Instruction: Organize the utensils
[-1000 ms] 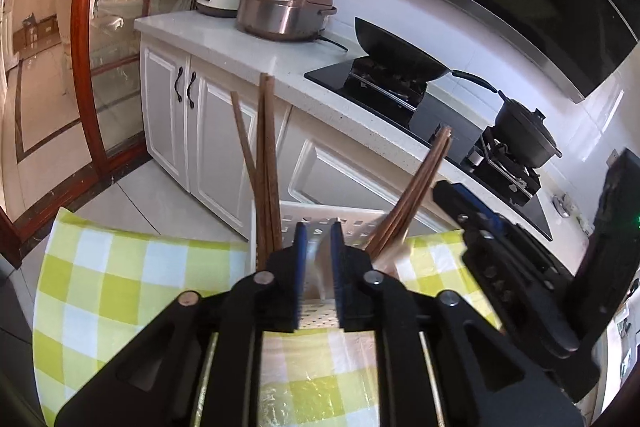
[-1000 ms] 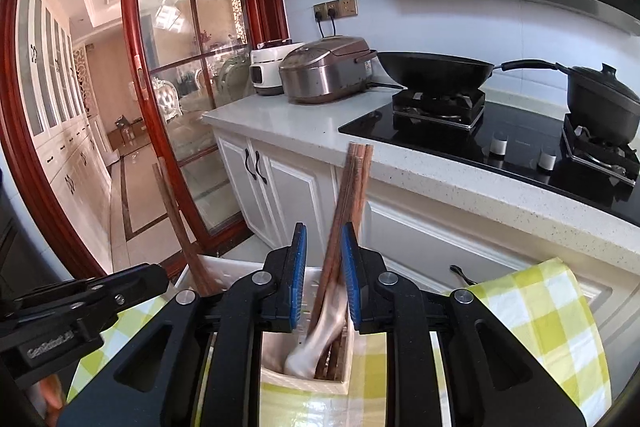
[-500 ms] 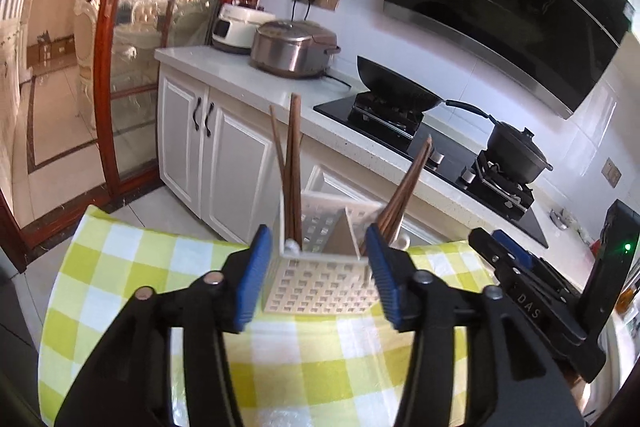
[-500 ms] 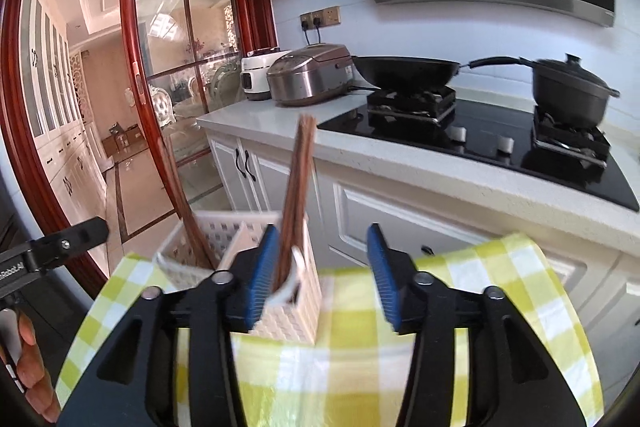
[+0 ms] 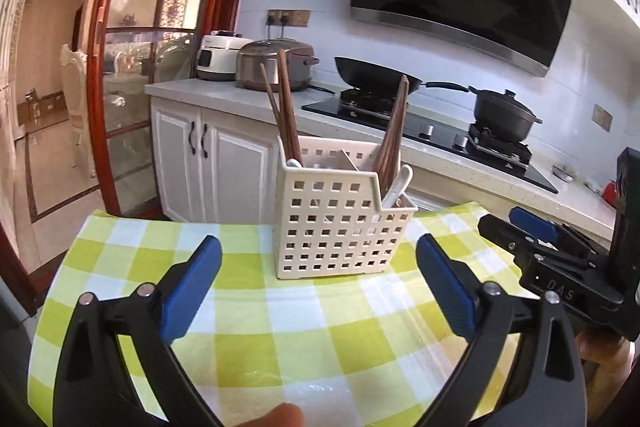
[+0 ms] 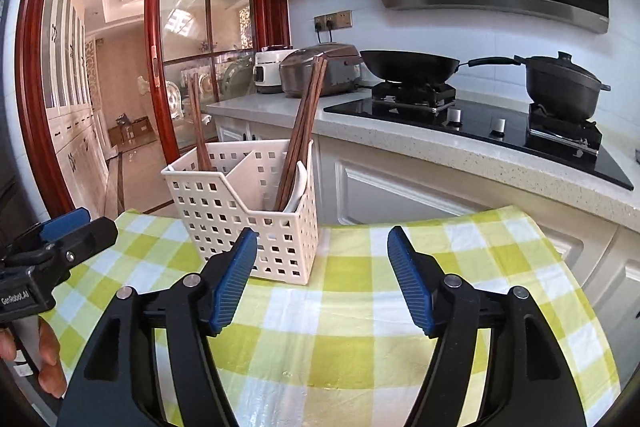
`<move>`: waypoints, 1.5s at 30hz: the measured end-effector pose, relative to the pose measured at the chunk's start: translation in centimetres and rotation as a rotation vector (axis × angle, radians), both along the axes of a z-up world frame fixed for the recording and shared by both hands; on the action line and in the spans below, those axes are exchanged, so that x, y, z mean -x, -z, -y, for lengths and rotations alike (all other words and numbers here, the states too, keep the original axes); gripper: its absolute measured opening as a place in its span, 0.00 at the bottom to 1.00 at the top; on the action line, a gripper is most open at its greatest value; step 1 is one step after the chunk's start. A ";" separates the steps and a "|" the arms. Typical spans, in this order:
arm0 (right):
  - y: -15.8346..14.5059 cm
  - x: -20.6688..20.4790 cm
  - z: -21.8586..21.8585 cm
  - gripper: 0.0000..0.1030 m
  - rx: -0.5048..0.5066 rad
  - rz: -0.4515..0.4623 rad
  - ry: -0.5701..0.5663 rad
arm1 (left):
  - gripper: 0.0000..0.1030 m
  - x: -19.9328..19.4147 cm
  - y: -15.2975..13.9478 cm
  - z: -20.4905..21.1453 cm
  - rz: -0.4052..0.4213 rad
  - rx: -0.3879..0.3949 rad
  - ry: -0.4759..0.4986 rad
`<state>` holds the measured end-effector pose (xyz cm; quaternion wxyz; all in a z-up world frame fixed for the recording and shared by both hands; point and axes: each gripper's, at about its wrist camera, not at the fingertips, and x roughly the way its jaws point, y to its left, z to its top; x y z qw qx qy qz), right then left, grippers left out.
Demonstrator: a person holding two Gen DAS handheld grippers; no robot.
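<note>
A white perforated utensil caddy (image 5: pixel 336 227) stands on the green-checked tablecloth (image 5: pixel 280 347); it also shows in the right wrist view (image 6: pixel 240 215). Brown wooden chopsticks (image 5: pixel 286 111) stand in its left compartment, more chopsticks (image 5: pixel 394 131) and a white spoon (image 5: pixel 396 185) in its right one. In the right wrist view the chopsticks (image 6: pixel 302 131) and spoon (image 6: pixel 300 187) lean in the near right compartment. My left gripper (image 5: pixel 318 287) is open and empty, drawn back in front of the caddy. My right gripper (image 6: pixel 322 275) is open and empty, just right of it.
Behind the table runs a white counter (image 6: pixel 400 143) with a hob, a wok (image 6: pixel 408 65), a black pot (image 6: pixel 560 87) and rice cookers (image 5: pixel 276 65). A red-framed glass door (image 5: pixel 120 67) stands at left. The table's far edge lies just behind the caddy.
Both grippers have opened from nearly shut and pulled back from the caddy. The chopsticks and spoon stay in the caddy.
</note>
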<state>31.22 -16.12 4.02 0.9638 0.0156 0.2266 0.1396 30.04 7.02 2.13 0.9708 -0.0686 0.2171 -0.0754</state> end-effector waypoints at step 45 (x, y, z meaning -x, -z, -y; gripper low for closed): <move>1.1 0.5 0.9 0.72 -0.037 0.004 -0.013 | 0.95 0.6 0.8 0.9 0.032 -0.039 -0.001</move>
